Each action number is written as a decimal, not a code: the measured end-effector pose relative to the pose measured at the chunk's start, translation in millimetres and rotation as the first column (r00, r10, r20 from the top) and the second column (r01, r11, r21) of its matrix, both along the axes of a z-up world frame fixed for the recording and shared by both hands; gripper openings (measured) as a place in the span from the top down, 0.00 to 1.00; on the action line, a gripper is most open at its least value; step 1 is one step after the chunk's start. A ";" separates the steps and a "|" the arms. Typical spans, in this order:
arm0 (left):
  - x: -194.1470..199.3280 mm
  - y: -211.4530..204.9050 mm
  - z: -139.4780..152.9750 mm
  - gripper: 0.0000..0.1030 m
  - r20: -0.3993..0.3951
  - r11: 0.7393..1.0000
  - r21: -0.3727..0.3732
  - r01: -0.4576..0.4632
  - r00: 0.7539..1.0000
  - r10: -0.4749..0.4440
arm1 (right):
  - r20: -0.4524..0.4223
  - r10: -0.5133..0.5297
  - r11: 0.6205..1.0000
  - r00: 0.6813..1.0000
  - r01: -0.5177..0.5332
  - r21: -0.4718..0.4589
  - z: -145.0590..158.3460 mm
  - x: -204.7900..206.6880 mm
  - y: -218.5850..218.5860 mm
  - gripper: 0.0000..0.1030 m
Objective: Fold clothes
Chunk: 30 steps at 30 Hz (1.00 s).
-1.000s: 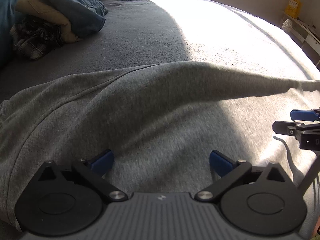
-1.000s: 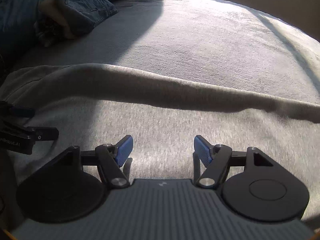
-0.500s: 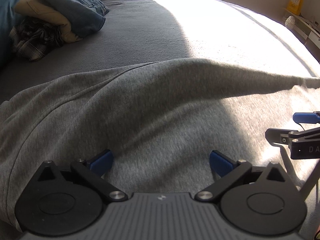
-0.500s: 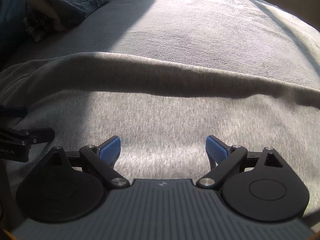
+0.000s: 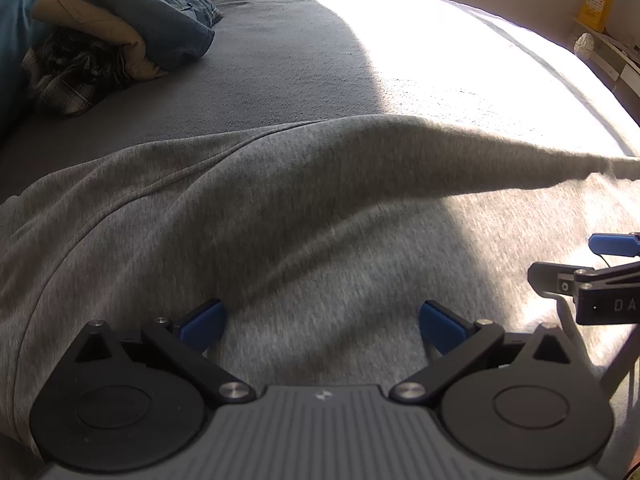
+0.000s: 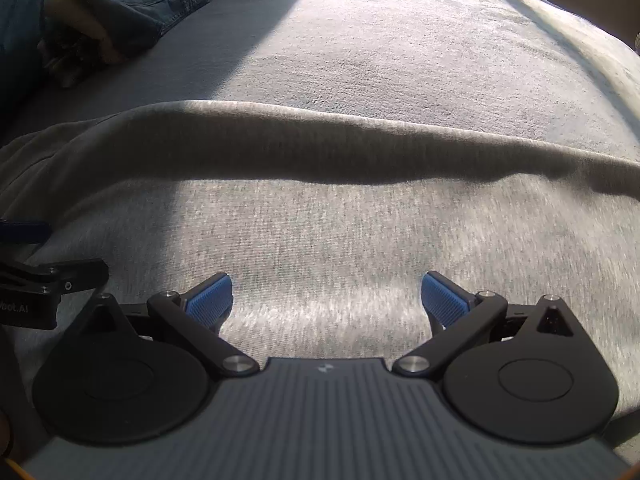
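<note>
A: Entry, right side. Your right tongs (image 6: 326, 298) are spreading: a second ago the blue pads were sitting close together over the cloth, and now they are standing wide apart, with bare grey knit showing between them. Nothing is being pinched there.

B: And the left?

A: Your left tongs (image 5: 322, 320) are likewise standing apart, as they were a second ago, pads clear of the fabric, gripping nothing. In the left wrist view the right tongs are poking in at about 3 o'clock.

B: What does the release mean for the fold?

A: My reading: you are letting go of the grey sweatshirt (image 5: 280, 220) after laying a portion over, so one fold step is probably finishing. Both tongs are now free for the next grab. That is a judgement, not an observation.

B: Where is the garment lying?

A: It is spreading flat on the bed (image 6: 400, 40), directly under and ahead of both tongs, filling everything from 9 through 12 to 3 o'clock. A raised ridge of cloth (image 6: 320, 152) is running across at 12 o'clock in the right wrist view. A pile of other clothes (image 5: 120, 32) is sitting well apart at 10 to 11 o'clock.
</note>
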<state>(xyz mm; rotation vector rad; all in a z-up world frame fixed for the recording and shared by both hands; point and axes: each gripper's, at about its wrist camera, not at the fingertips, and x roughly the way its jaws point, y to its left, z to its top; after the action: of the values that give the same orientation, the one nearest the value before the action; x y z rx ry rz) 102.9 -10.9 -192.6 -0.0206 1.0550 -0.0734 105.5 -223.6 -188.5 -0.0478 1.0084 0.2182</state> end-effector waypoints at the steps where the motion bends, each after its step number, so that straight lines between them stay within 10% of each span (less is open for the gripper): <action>1: -0.4 -0.2 0.2 0.00 -0.001 1.000 0.000 0.000 1.000 0.000 | -0.002 -0.003 1.000 1.000 0.003 0.002 0.0 -0.4 -0.1 0.01; 30: 5.1 6.0 1.1 0.00 -0.022 0.998 -0.043 -0.036 0.999 0.035 | -0.035 -0.054 0.998 0.998 0.055 0.024 -1.7 5.3 -3.0 0.01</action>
<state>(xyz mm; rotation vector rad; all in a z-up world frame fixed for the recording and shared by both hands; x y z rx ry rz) 108.0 -4.8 -191.5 -0.0796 1.0734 -0.0639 110.8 -226.6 -190.1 0.0063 1.0397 0.1819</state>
